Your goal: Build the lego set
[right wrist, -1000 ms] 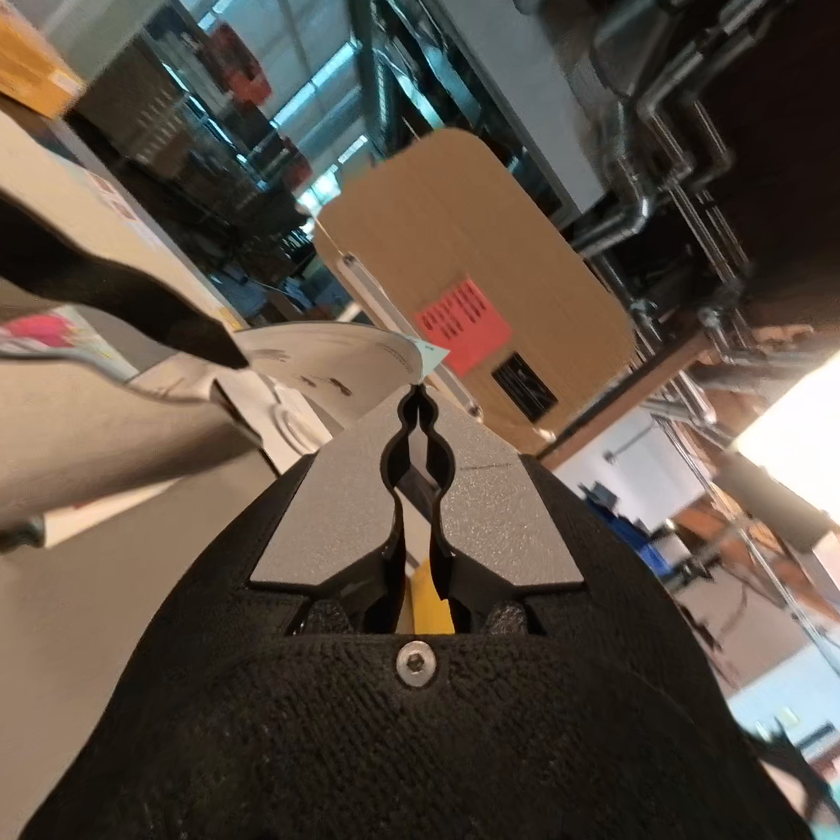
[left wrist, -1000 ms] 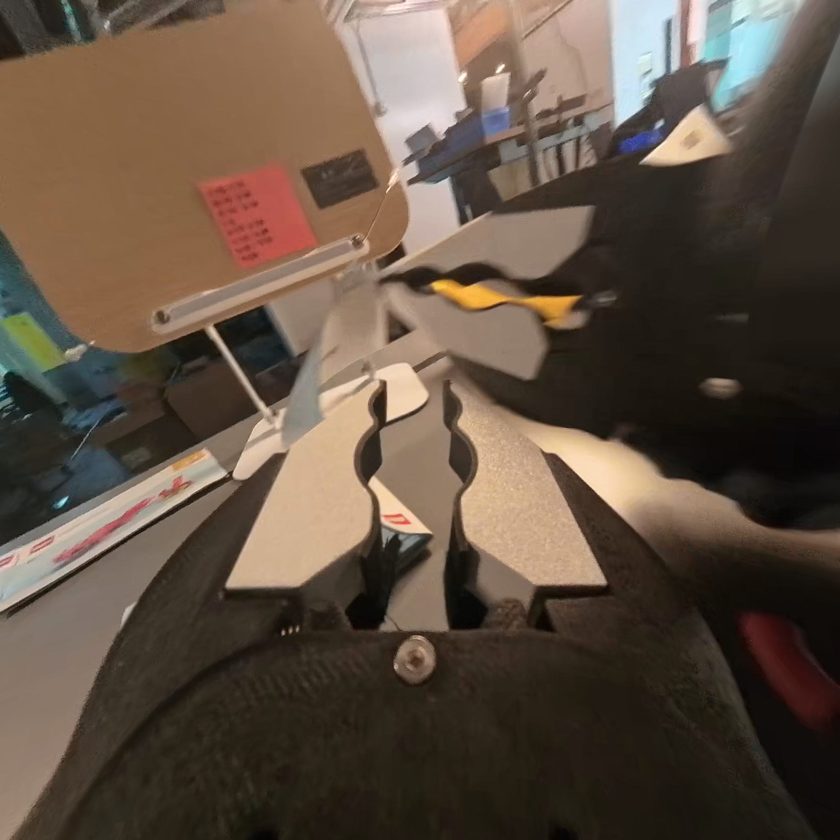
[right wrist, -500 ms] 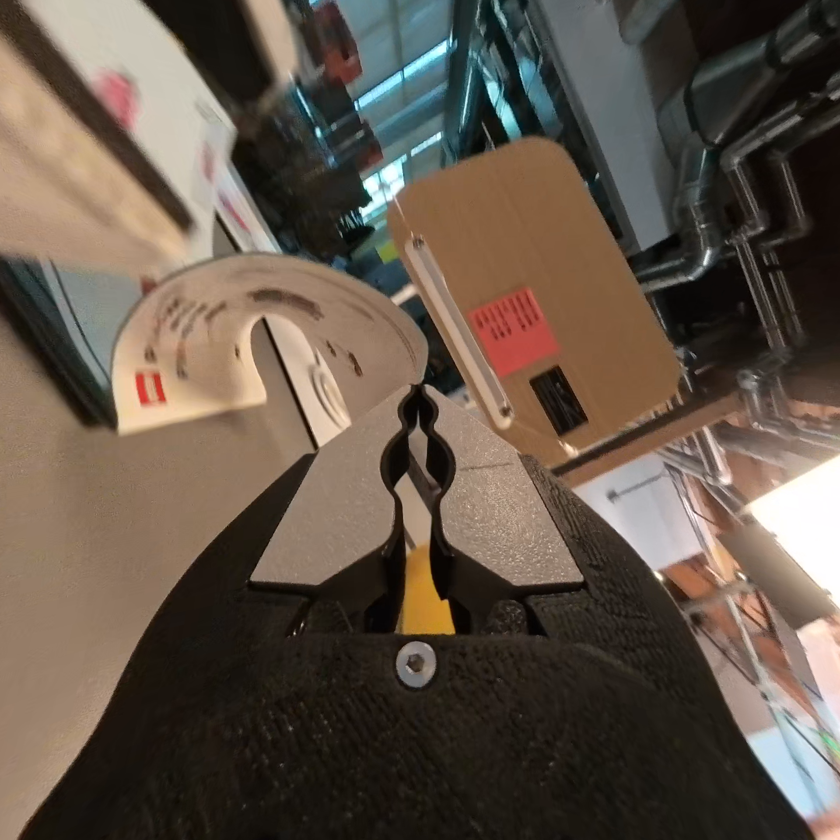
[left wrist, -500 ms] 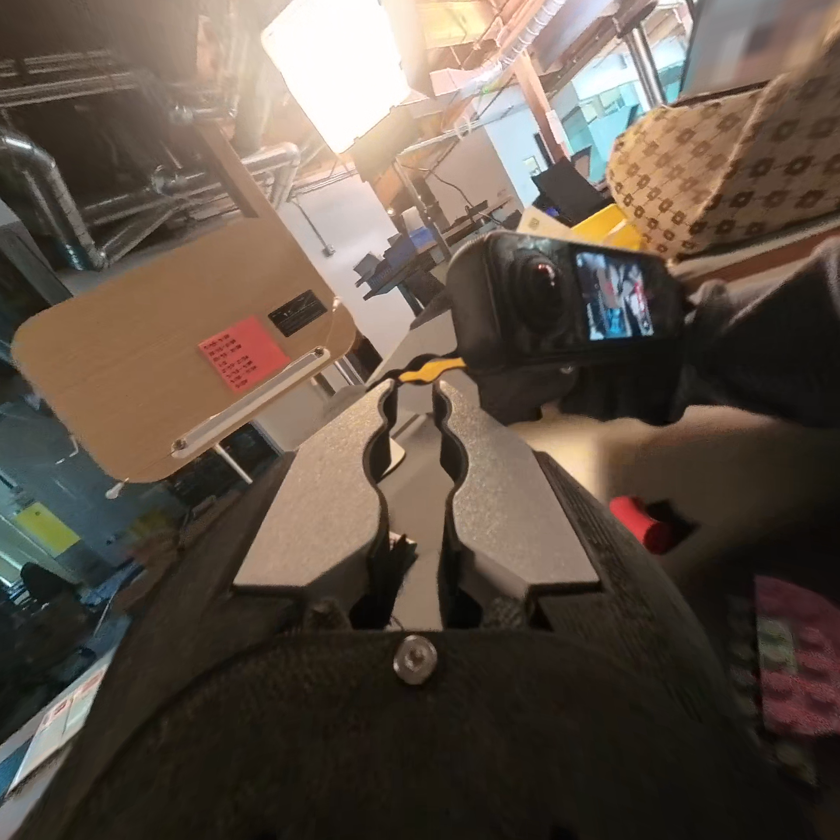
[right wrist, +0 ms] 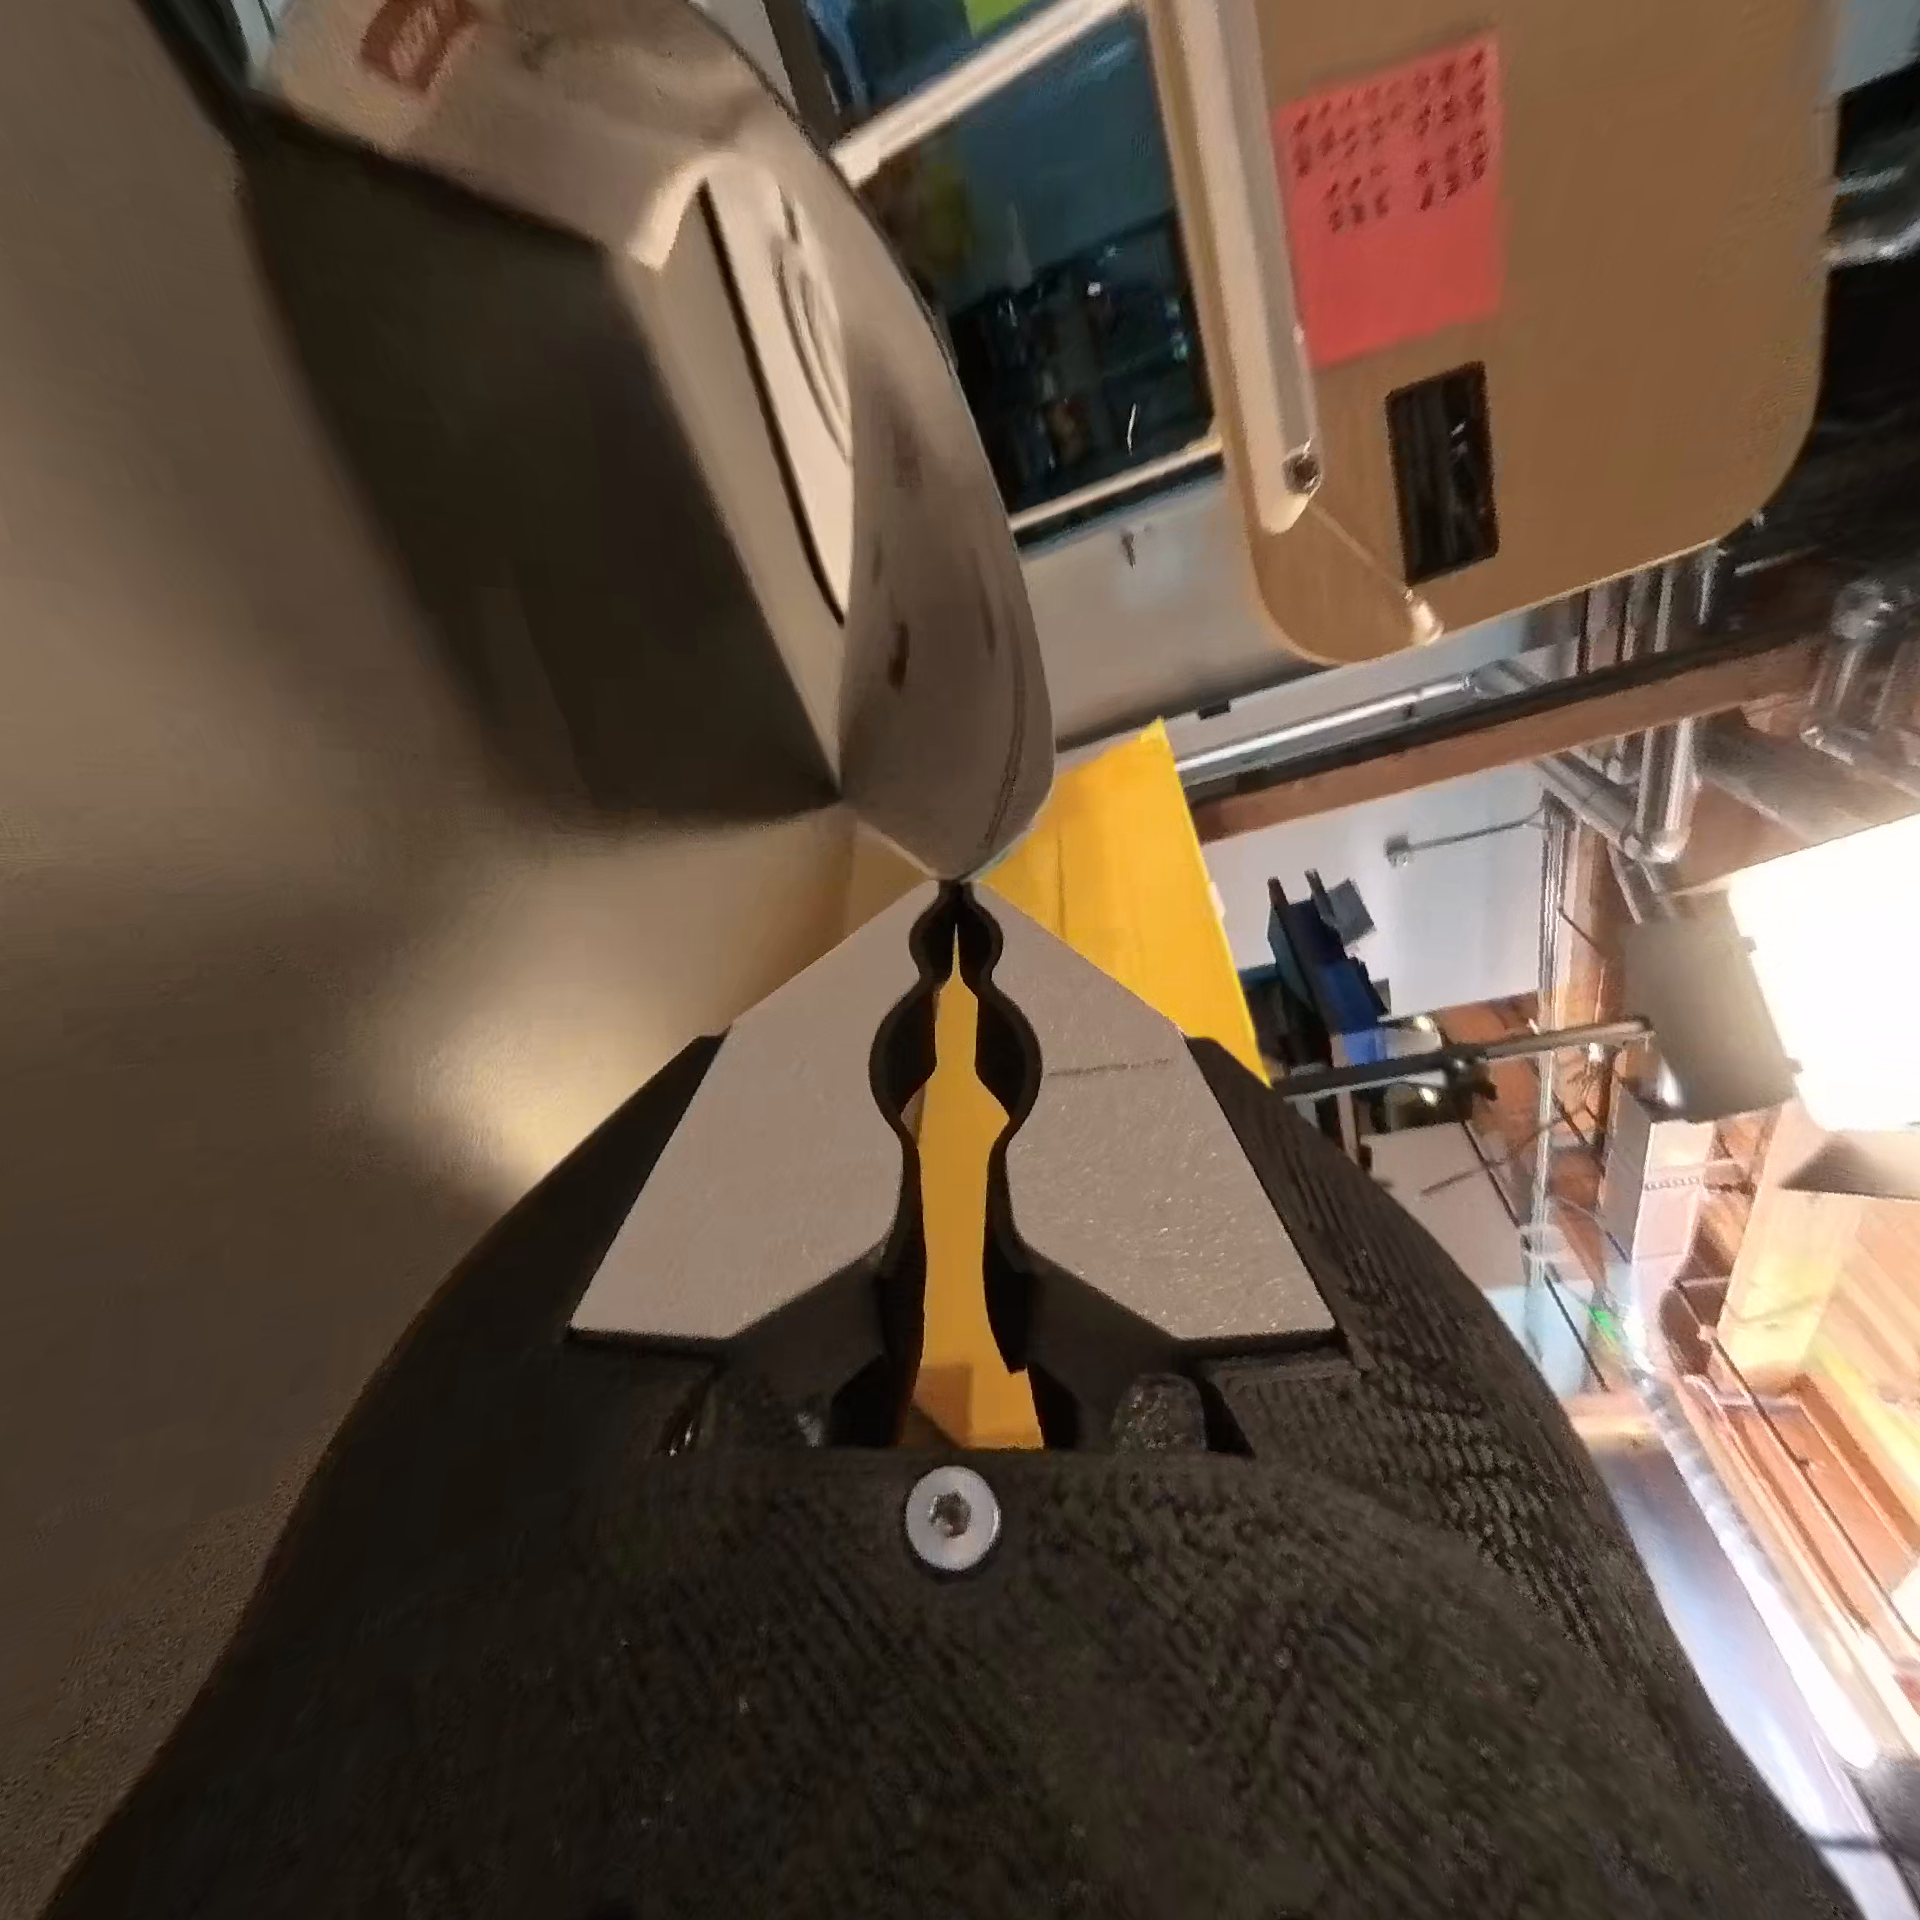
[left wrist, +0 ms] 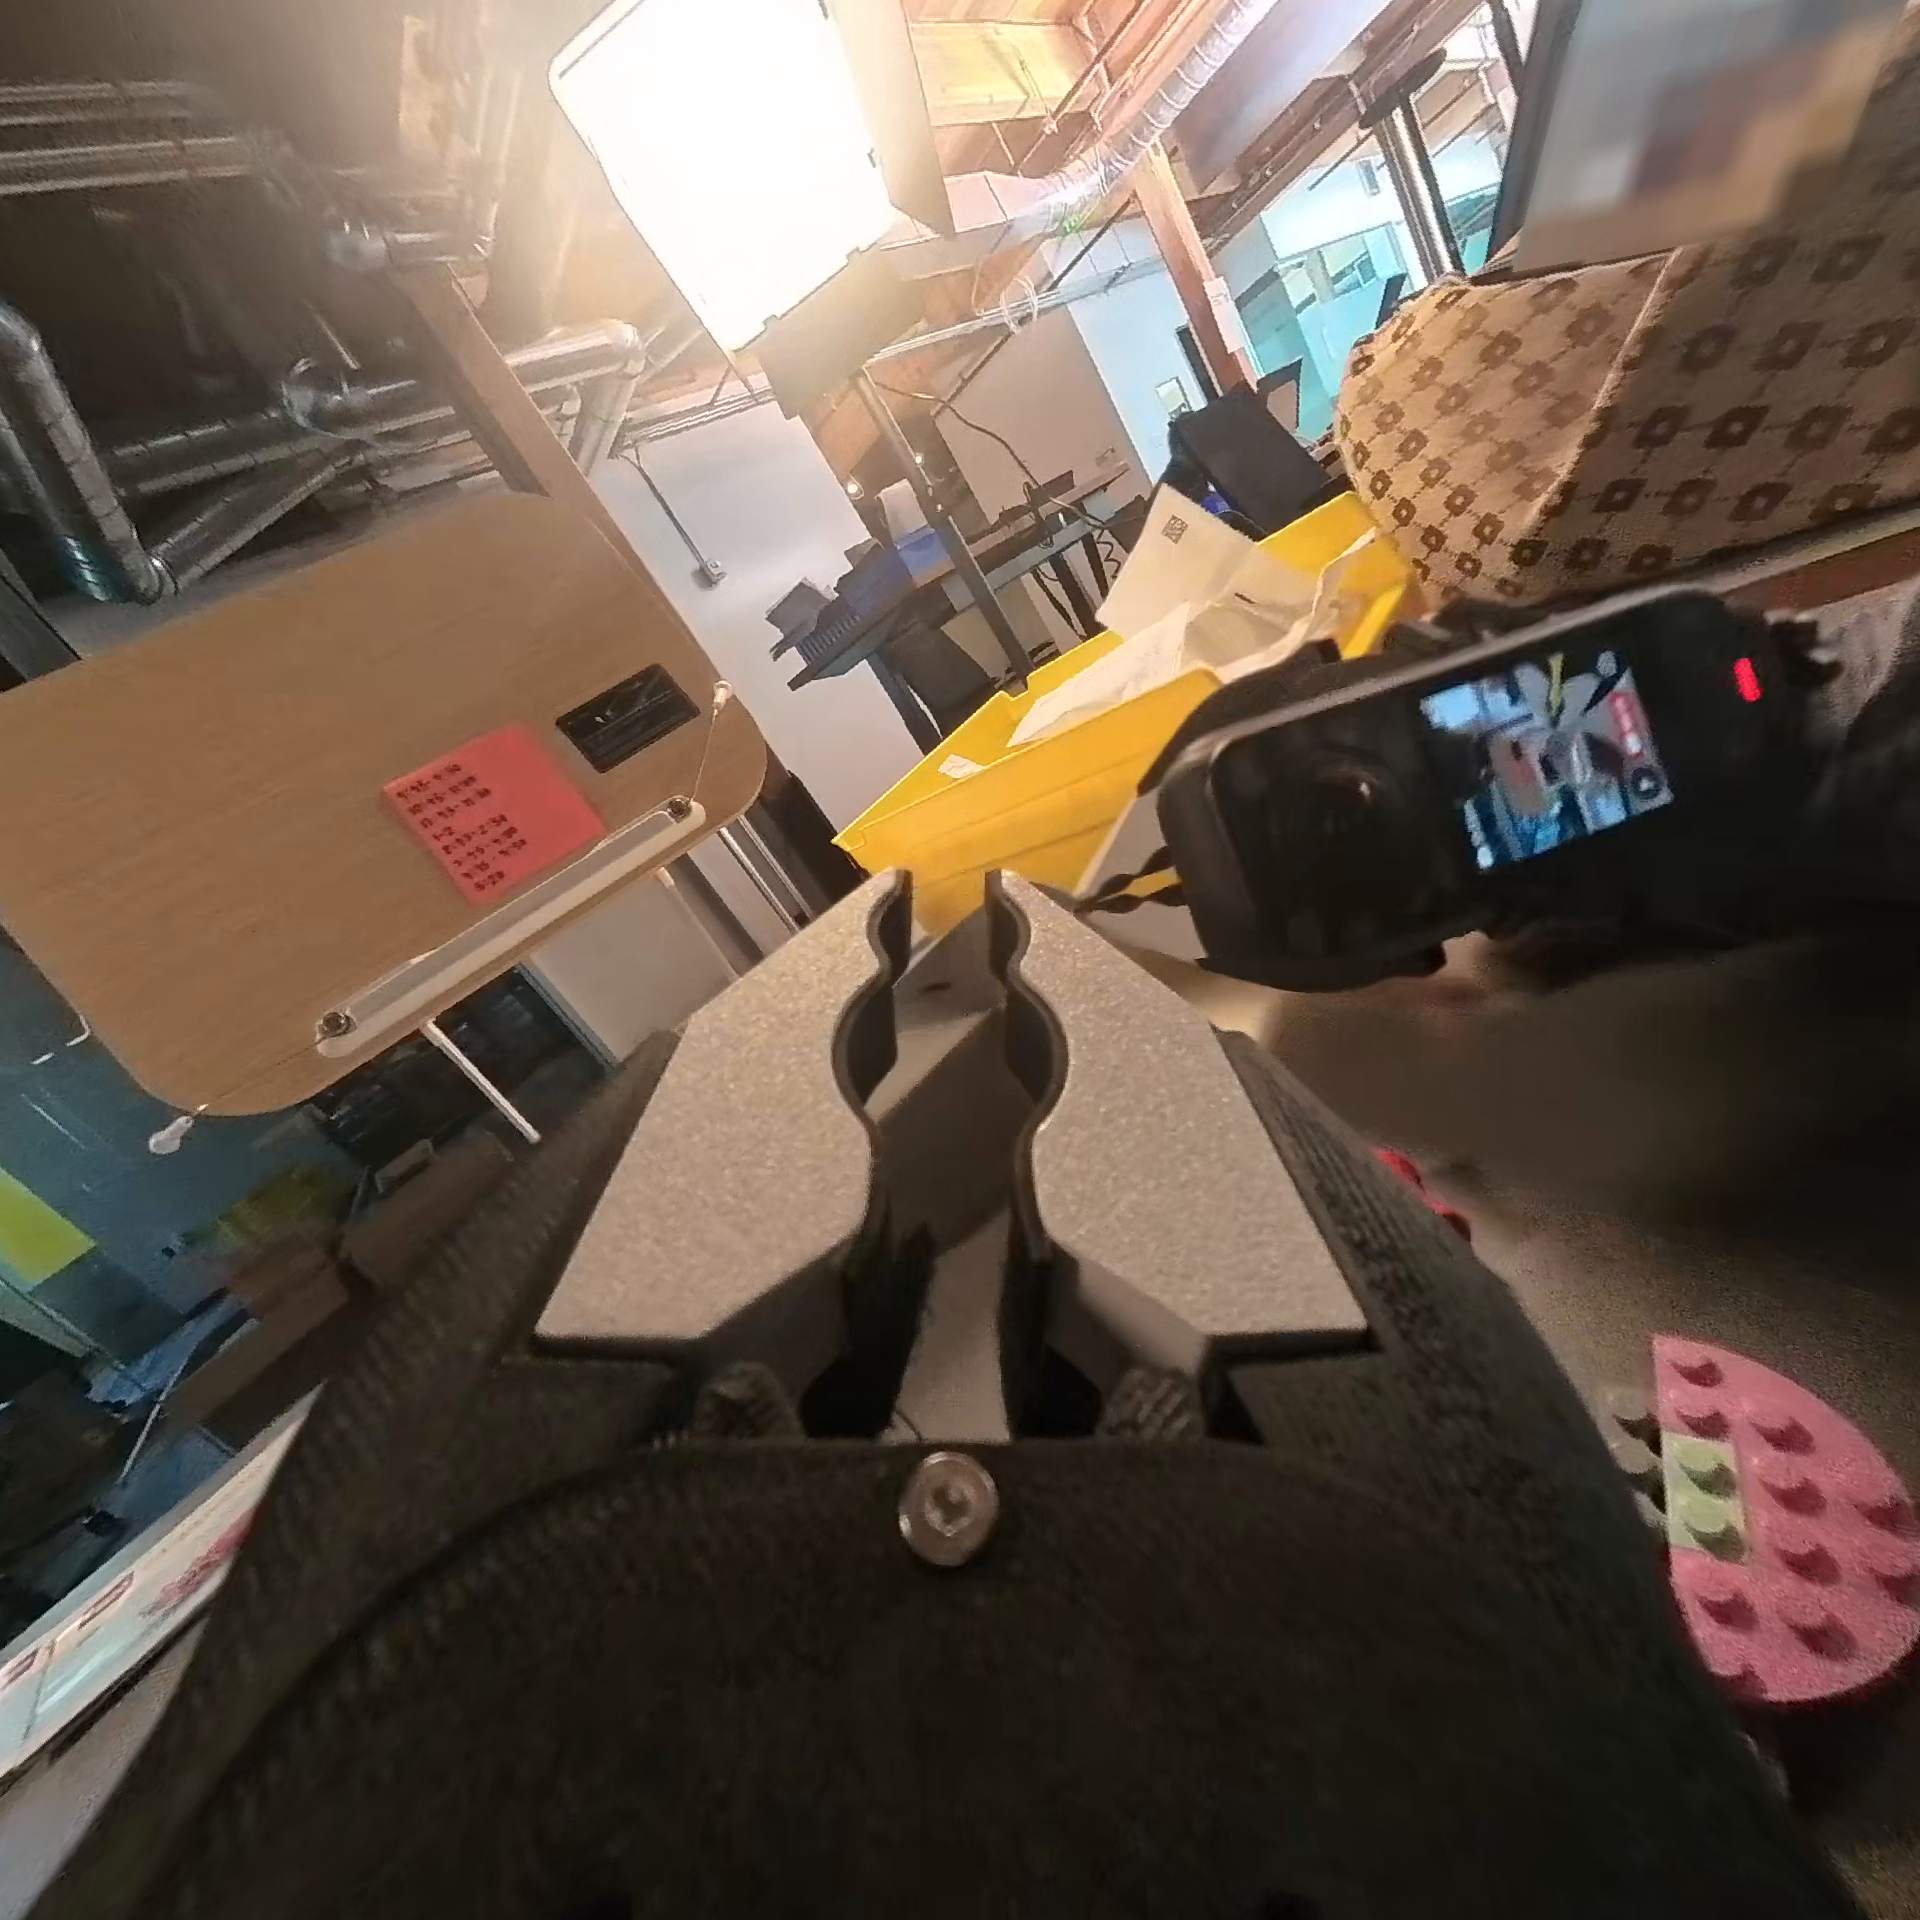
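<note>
My right gripper [right wrist: 954,891] is shut, its tips pinching the edge of a white printed paper sheet [right wrist: 914,582] that curls up and away to the left over a grey table [right wrist: 260,935]. My left gripper [left wrist: 948,896] is open with a narrow gap and nothing between its fingers [left wrist: 1101,1039]; it points up and away from the table. In the left wrist view the right gripper's black body with its camera screen [left wrist: 1455,800] sits close to the right of my left fingertips. The held paper does not show in that view.
A yellow bin [left wrist: 1039,790] holding white papers stands behind the grippers, also in the right wrist view [right wrist: 1122,894]. A wooden board with a red note [left wrist: 343,790] hangs at left. A pink studded plate [left wrist: 1808,1538] lies lower right. A printed sheet [left wrist: 125,1600] lies lower left. About 15 cm separates my left fingertips from my right.
My left gripper tilted up away from the table and its jaws narrowed on nothing. My right gripper kept its pinch on the paper while turning, and the sheet curled over with it.
</note>
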`<state>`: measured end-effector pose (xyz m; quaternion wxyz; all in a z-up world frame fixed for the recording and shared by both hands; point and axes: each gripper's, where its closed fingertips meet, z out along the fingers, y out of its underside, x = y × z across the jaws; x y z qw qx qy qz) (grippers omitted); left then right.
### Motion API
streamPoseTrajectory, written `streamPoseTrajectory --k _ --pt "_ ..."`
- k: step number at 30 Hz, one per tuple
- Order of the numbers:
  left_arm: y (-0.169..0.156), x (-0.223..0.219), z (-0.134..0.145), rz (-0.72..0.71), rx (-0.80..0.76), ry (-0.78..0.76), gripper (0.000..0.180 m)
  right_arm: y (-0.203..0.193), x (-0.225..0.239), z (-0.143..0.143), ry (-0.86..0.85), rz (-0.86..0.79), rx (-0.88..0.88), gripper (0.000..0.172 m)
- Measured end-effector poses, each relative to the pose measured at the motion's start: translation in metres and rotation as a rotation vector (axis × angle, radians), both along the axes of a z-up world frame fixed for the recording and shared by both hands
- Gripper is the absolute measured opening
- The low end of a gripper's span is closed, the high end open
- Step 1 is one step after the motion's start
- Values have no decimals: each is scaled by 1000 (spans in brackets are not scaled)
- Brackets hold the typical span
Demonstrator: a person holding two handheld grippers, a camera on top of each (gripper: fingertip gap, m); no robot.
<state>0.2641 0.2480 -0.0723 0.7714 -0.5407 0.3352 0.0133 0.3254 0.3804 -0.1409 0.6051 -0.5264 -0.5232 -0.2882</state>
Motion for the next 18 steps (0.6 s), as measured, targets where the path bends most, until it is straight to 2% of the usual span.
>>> streamPoseTrajectory --k 3,5,7,11,18 --pt "1 -1 0 3 -9 -11 12 7 11 -2 -18 -80 31 1" --pt "1 -3 1 4 -9 -20 12 6 16 -1 -5 -109 35 11" --pt "1 -3 2 7 -10 -26 12 4 24 -2 17 -144 18 18" --pt "0 -5 4 11 -6 -33 12 -3 41 0 98 -196 -5 21" --pt "-5 -5 14 10 36 -58 12 -30 71 41 362 -253 133 14"
